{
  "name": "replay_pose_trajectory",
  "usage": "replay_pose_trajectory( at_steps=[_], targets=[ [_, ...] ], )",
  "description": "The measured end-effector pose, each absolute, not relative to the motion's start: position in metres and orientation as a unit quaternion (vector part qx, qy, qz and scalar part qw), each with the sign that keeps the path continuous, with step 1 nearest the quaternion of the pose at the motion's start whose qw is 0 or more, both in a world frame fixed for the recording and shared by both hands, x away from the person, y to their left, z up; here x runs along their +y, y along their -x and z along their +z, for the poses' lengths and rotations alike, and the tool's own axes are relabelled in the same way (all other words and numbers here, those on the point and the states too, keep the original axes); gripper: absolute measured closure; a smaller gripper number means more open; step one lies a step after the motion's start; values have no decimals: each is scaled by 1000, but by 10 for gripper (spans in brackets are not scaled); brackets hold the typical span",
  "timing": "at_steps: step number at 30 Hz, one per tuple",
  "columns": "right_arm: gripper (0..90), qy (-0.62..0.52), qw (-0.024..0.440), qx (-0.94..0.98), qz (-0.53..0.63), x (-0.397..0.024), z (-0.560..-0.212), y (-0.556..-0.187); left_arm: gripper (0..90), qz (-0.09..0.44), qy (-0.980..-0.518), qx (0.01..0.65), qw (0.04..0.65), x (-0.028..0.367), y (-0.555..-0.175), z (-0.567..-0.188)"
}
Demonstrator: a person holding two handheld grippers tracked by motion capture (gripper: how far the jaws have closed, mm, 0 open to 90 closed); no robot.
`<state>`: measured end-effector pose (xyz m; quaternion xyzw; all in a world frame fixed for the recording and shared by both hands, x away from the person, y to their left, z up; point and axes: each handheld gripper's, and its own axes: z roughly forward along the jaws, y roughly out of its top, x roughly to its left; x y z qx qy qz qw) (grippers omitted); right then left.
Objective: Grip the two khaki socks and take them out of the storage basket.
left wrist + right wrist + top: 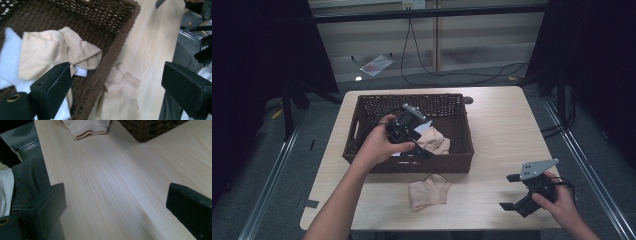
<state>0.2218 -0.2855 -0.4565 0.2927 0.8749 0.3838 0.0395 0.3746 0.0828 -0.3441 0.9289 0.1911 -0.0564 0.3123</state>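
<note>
Now, with both my left gripper (pixel 115 85) and right gripper (pixel 115 212) jaws wide and empty, that beige sock (pixel 57 53) in the basket (pixel 120 37) looks soft, light, best pinched at a bunched fold.

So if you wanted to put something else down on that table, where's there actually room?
The widest bare patch of table lies right of the basket, running toward the right gripper. A narrower strip runs left of the basket. The near edge is partly taken by a beige cloth; the basket holds clothes and the left gripper.
</note>
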Motion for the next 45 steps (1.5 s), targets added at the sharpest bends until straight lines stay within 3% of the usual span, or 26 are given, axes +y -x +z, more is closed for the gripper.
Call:
replay_pose_trajectory(
  at_steps=[32, 45],
  targets=[
    [27, -288, 37, 877, 383, -285, -457, -222, 94, -28, -938, 249, 239, 66, -444, -398],
    [27, -286, 36, 878, 383, -285, -457, -222, 153, -9, -941, 252, 225, 63, -458, -422]
  ],
)
